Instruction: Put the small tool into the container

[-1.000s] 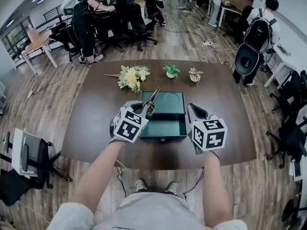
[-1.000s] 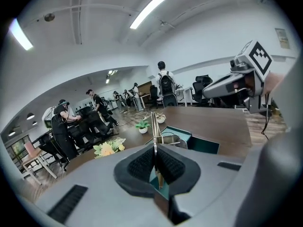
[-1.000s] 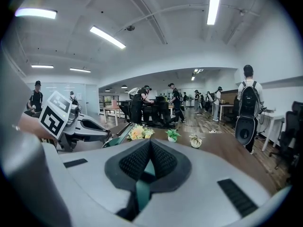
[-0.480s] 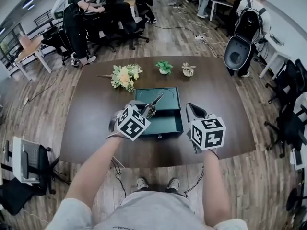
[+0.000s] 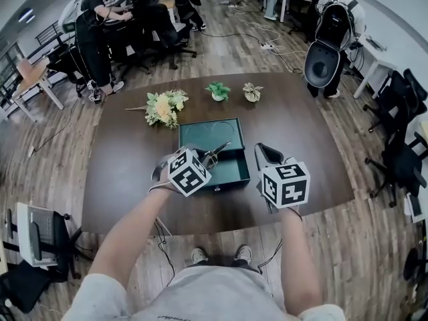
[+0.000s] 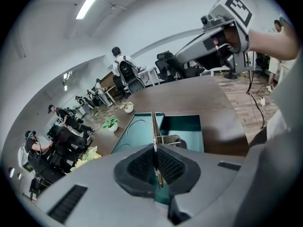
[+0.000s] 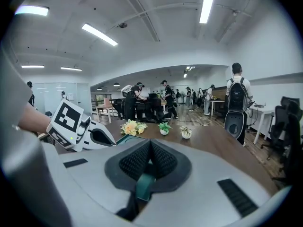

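The head view alone gives the layout. The green container (image 5: 200, 134) lies open at the middle of the dark desk (image 5: 120, 179), nearer its close edge than its far one. Flowers (image 5: 162, 107) lie at 11 o'clock from it and two small plants (image 5: 218, 90) at 12 to 1, all well apart from it.

The left gripper (image 5: 206, 156) hangs over the container's 7 o'clock corner. The tool (image 5: 219, 150) sticks out of it toward 2 o'clock, above the inside. The right gripper (image 5: 262, 150) is at 3 o'clock, just beside the container and over bare desk.

Only the left gripper view shows the grip: the left gripper's (image 6: 154, 148) fingers are clenched on the thin metal tool (image 6: 153, 124), which points out over the container (image 6: 191, 126).

The right gripper view shows the right gripper's (image 7: 150, 148) fingers clenched together with nothing between them.

Wide bare desk lies open at 9 and 3 o'clock of the container.
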Tool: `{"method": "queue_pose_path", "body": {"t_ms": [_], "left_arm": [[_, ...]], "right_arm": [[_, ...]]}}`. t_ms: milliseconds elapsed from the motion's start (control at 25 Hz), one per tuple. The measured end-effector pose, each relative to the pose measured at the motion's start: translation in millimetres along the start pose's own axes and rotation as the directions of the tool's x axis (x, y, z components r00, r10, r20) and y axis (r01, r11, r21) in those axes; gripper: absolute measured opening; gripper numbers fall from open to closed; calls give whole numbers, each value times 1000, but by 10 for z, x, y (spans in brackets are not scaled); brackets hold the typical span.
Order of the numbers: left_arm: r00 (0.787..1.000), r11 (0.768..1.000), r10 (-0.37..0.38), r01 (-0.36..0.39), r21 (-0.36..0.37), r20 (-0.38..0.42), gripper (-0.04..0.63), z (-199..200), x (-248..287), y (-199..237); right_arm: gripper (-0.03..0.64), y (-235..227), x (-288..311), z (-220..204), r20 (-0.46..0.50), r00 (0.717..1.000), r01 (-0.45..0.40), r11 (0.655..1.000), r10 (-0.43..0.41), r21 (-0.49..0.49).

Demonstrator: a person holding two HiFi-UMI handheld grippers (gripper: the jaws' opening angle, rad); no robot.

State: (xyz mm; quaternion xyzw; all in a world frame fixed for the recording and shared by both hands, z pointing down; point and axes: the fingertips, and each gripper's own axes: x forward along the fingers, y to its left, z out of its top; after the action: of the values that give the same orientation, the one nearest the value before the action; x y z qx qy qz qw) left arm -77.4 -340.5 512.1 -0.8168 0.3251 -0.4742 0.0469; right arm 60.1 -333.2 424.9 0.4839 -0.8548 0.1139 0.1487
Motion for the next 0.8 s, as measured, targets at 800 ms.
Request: {"method": "queue_pose_path", "body": {"t_ms": [800], "left_arm": [[988, 980, -114, 129, 151, -108, 2, -49, 400, -268]], "right_arm": [[5, -151, -49, -164, -26, 999, 36, 999, -35, 30]]}}
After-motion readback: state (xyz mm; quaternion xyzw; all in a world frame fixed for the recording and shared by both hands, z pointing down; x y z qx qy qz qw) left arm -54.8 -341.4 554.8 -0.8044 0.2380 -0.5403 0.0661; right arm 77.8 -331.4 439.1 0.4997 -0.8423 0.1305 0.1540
